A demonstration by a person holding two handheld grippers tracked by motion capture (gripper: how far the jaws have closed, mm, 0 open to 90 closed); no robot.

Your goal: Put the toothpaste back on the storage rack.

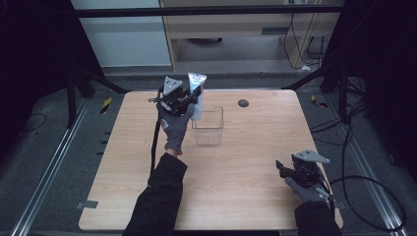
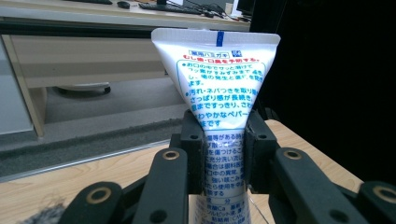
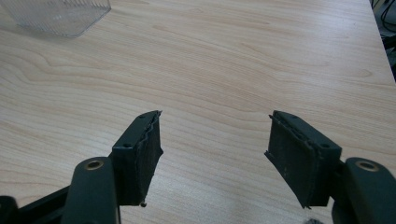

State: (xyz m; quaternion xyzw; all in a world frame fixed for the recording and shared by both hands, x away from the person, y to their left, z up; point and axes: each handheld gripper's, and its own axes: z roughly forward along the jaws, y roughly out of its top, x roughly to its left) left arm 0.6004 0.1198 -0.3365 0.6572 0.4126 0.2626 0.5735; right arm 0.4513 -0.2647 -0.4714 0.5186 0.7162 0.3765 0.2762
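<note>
- Evidently the left gripper (image 1: 194,96), clamped on the toothpaste tube (image 2: 219,93), hovers at the clear container (image 1: 208,129), mid-tabletop (image 1: 246,162).
- Next: lower the tube inside, then release.
- Right gripper (image 3: 212,154) rests wide and empty near the right edge.

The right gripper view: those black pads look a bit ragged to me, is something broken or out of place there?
Slightly. The inner pads of the right gripper have frayed, uneven edges, so they look worn rather than broken. Its jaws stand open over bare table. Elsewhere, the left gripper squeezes a white tube held upright, beside the clear container. Nothing is spilled.
</note>
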